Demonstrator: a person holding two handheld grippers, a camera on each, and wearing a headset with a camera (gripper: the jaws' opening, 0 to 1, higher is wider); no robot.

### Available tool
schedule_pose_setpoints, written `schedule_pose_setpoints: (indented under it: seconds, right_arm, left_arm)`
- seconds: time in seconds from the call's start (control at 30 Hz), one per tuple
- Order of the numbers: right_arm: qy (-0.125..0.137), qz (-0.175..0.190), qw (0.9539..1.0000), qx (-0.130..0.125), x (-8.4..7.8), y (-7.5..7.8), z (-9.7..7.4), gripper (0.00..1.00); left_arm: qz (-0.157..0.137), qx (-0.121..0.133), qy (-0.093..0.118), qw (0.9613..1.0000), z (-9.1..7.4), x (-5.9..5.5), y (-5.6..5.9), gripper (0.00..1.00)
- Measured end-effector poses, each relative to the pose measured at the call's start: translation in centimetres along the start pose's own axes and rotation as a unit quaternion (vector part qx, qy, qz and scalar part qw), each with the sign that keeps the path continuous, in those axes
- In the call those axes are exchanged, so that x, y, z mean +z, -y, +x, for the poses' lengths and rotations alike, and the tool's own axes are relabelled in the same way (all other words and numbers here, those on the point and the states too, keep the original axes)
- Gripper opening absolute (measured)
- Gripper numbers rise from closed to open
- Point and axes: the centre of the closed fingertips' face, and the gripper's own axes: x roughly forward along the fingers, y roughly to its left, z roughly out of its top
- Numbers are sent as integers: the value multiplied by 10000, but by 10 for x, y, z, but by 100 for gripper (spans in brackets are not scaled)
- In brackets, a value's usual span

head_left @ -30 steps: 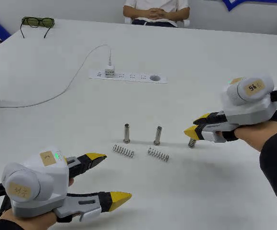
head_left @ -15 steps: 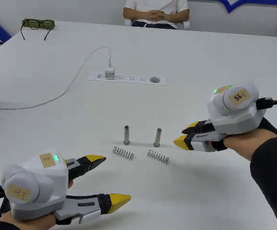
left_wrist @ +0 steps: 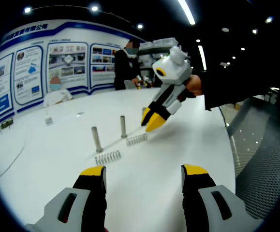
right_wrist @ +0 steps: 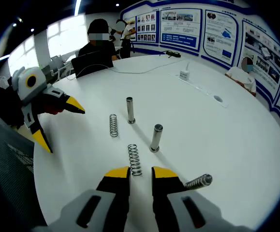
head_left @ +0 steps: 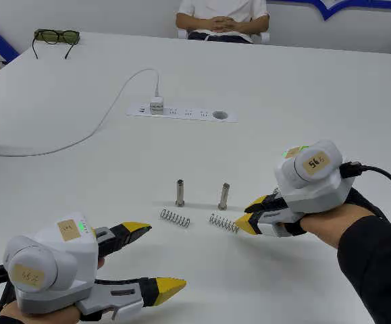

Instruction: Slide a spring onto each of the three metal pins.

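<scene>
1. Head view: the right gripper [head_left: 249, 214] has come left and closer to the person. Its tips are now just beside the loose spring [head_left: 222, 222]. Its jaws are a little apart and hold nothing. The left gripper [head_left: 156, 258] sits low with its jaws wide apart, and it holds nothing too.
2. Left gripper view: the left pin [left_wrist: 96, 139] and the right pin [left_wrist: 123, 126] stand straight up, smooth and grey. The other spring [left_wrist: 108, 157] lies in front, a thin shiny coil.
3. Right gripper view: the third pin [right_wrist: 198, 182] already wears a spring. The loose spring looks light, squashy and ready to roll, so I would pinch it softly around the middle.
</scene>
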Motion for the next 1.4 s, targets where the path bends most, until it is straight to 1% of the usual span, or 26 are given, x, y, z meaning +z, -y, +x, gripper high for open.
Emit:
schedule_pose_setpoints:
  seconds: [0.23, 0.67, 0.93, 1.13, 1.4]
  right_arm:
    - [-53, -4, 9999, 90, -4, -7, 9, 17]
    - [-128, -18, 9998, 151, -8, -8, 17, 15]
    - [-127, 1, 9998, 173, -9, -10, 19, 14]
    - [-182, 14, 9997, 165, -14, -10, 21, 12]
    - [-137, 27, 9997, 182, -12, -12, 19, 12]
  left_arm:
    - [-4, -22, -7, 10000, 2, 0, 2, 64]
    - [-49, 1, -9, 10000, 1, -4, 0, 64]
    - [-51, -3, -12, 10000, 2, -4, 0, 63]
    - [-44, 4, -9, 10000, 2, -2, 0, 63]
    - [-14, 15, -13, 10000, 1, -1, -1, 63]
